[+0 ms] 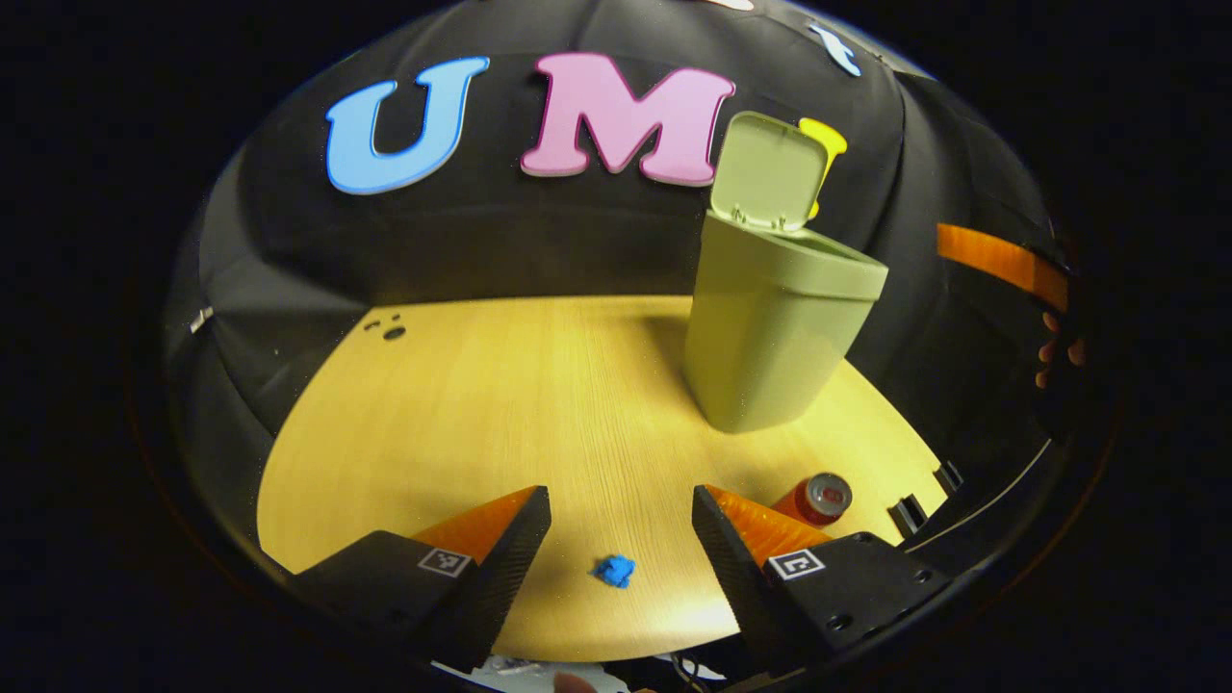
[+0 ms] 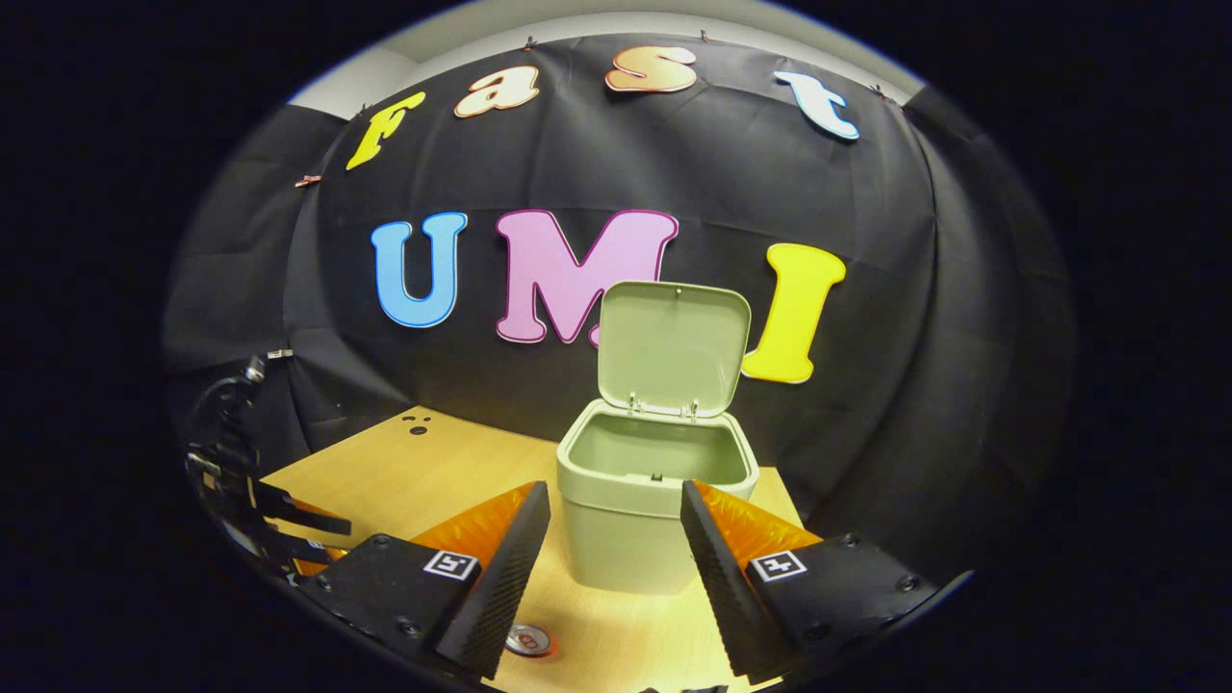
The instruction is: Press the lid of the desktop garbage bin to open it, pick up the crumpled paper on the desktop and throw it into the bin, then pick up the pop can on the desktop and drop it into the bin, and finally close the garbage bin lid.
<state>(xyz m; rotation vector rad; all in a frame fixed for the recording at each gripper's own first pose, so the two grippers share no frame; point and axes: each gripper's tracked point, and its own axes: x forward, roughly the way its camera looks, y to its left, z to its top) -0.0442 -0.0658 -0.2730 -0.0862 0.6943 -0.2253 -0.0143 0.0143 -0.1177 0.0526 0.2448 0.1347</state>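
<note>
The green desktop bin (image 1: 780, 327) stands on the wooden table (image 1: 462, 404) with its lid (image 1: 770, 171) swung up and open. A small blue crumpled paper (image 1: 613, 570) lies on the table near the front edge, below and between the spread fingers of my left gripper (image 1: 618, 493), which is open and holds nothing. The red pop can (image 1: 816, 499) rests on the table just right of that gripper. In the right gripper view, my right gripper (image 2: 612, 486) is open above the table, facing the bin (image 2: 654, 539) and its raised lid (image 2: 672, 348). The can's top (image 2: 528, 639) shows below its left finger.
The bin's inside (image 2: 659, 452) looks bare. A person's hand (image 1: 1059, 351) holding the other gripper shows at the far right in the left gripper view. That left gripper (image 2: 260, 520) appears at the left edge of the right gripper view. Small holes (image 1: 395, 332) mark the table's back left.
</note>
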